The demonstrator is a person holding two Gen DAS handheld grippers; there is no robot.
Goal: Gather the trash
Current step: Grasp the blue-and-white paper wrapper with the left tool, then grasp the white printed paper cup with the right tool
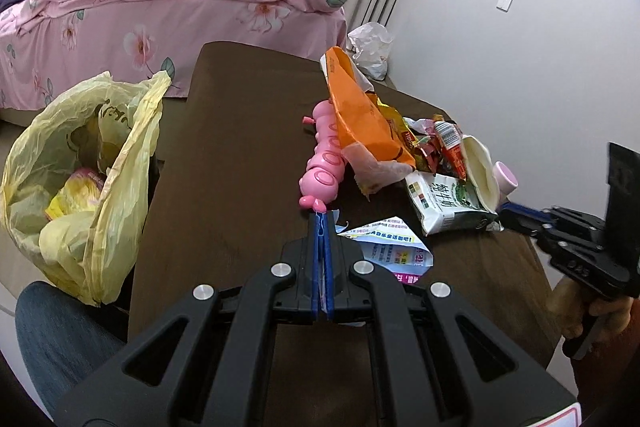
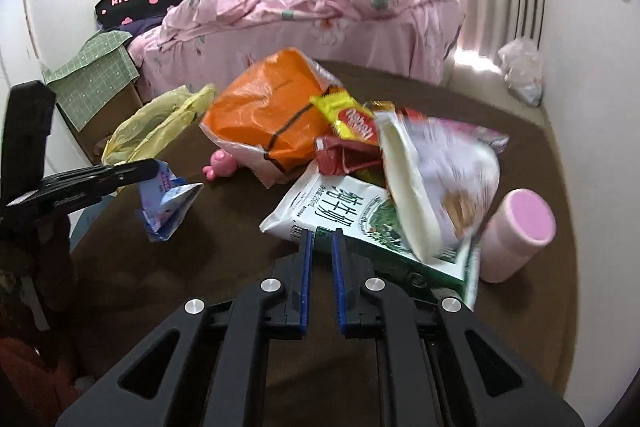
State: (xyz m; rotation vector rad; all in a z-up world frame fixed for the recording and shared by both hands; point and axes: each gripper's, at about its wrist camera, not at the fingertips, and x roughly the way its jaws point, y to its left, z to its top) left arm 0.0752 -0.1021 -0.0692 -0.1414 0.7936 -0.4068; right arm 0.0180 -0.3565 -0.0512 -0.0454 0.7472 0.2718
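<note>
Here, milk carton (image 2: 340, 215) touches right gripper (image 2: 322, 239) jaws.

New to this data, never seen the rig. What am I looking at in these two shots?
No robot here: a person holds a two-finger gripper in each hand, and each gripper carries a fisheye camera looking along its fingers. One picture is the left gripper's view, the other the right's.

On the brown table lie an orange bag, snack wrappers, a milk pouch, a pink cup and a pink toy. A yellow trash bag hangs open beside the table.

The left gripper is shut on a blue-and-white wrapper. The right gripper is closed at the milk pouch's near edge; whether it pinches the pouch isn't clear.
</note>
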